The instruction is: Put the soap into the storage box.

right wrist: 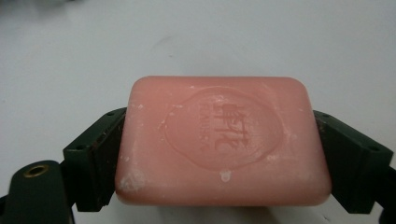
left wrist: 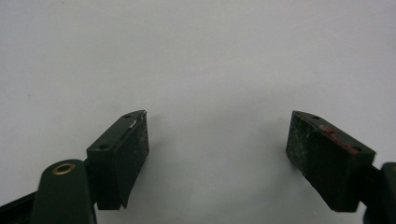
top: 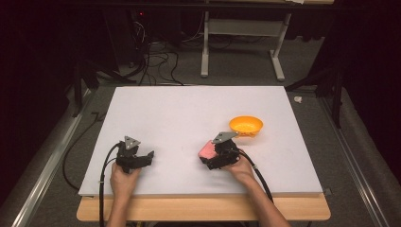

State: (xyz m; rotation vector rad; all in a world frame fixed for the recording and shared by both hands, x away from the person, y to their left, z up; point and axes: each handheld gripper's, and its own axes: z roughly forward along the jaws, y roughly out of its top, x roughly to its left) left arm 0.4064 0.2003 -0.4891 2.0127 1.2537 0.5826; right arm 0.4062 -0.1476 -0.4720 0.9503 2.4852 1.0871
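At the left of the high view we see the left gripper (top: 147, 156) resting low over the white table (top: 189, 113), held by the person's left hand (top: 124, 179) near the front edge. In the left gripper view its two black jaws stand wide apart with bare white surface between them; they are released and touch no object.

Moving right, toward the middle of the table, we see the right gripper (top: 206, 159) held by the person's right hand (top: 242, 169). A pink bar of soap (top: 206, 150) sits at its tip, on the white surface. In the right gripper view the jaws stand wide, one against each short end of the soap (right wrist: 219, 140), so the gripper is grasping the bar across its length. We cannot tell whether the bar rests on the table or is just above it.

The soap is a rounded rectangle, salmon pink, with an oval seal and raised lettering stamped in its top face, and pale whitish scuffs near its corners and edges.

Farther right and a little behind the right gripper, an orange bowl (top: 246, 125) stands on the table, near the soap but apart from it.
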